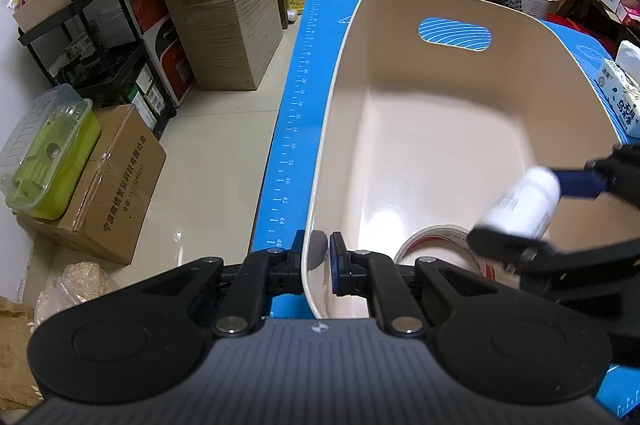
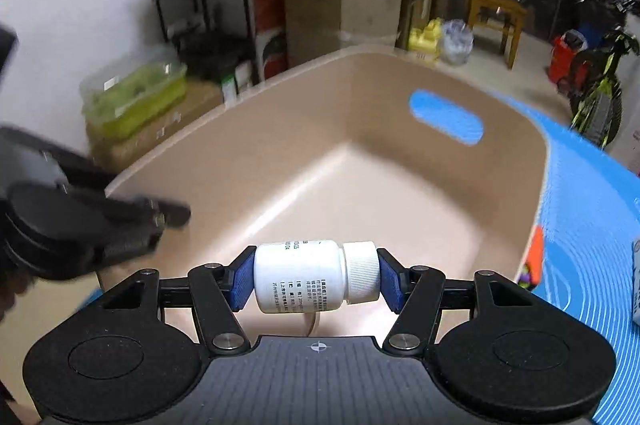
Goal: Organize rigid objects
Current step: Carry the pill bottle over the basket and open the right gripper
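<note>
Low centre of the right wrist view, the right hand-held gripper [image 2: 317, 279] is clamped on a white pill bottle [image 2: 308, 277], blue pads pressing its base on the left and its ribbed cap on the right. So the bottle's long axis runs sideways across the frame, straight across the jaws, cap toward frame right. Bottle hangs above the near end of the beige tub [image 2: 400, 73]; the tub floor spreads up and away from it toward the handle slot in the upper right of the frame.

Left wrist view: same bottle shows at right centre, blurred, tilted, over the tub interior and just above a roll of tape [image 1: 436, 237] lying on the tub floor at lower centre-right. Cannot tell whether bottle and tape touch; looks like a gap.

Left hand-held gripper [image 1: 316, 265], bottom centre of its own view, is closed down on the tub's near rim, one finger outside the wall, one inside, steadying it. Tub sits on a blue mat [image 1: 292, 129] on the surface.

Judgement: right hand is the one nearer the drop; release point lies directly below or slightly up-frame from the bottle. Tape roll underneath is the thing to avoid, since a sideways bottle could roll off it.
</note>
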The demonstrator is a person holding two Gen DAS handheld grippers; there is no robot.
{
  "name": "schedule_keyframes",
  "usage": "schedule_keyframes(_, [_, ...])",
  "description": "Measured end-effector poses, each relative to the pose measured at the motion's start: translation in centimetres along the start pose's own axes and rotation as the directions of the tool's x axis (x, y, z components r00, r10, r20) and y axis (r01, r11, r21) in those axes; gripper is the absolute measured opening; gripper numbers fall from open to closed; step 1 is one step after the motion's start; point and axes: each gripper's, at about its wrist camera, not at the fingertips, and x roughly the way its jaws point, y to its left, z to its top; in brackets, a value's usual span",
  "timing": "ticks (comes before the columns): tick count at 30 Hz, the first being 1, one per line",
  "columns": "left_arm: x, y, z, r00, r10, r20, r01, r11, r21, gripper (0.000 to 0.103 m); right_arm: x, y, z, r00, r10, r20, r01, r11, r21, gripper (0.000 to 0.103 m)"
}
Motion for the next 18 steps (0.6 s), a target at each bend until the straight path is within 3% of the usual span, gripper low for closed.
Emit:
schedule_keyframes(4, [0.0, -0.1, 0.0, 1.0, -0.004, 0.001, 0.004, 1.0, 0.0, 0.013, 0.7, 0.7, -0.5, 0.998, -0.001, -0.056, 0.0, 1.0, -0.032, 0.068])
schedule_keyframes(10, [0.0, -0.2, 0.0, 1.0, -0.004, 0.0, 0.004, 1.0, -0.001, 0.012, 0.5, 0.6, -0.5, 0.998, -0.004, -0.069, 0.001, 1.0, -0.031, 0.071])
schedule_keyframes(18, [0.0, -0.2, 0.0, 1.0, -0.002, -0.001, 0.002, 1.0, 0.001, 0.013, -2.6, -1.1, 0.4, 0.999, -0.023, 0.043, 0.023, 1.0, -0.008, 0.081])
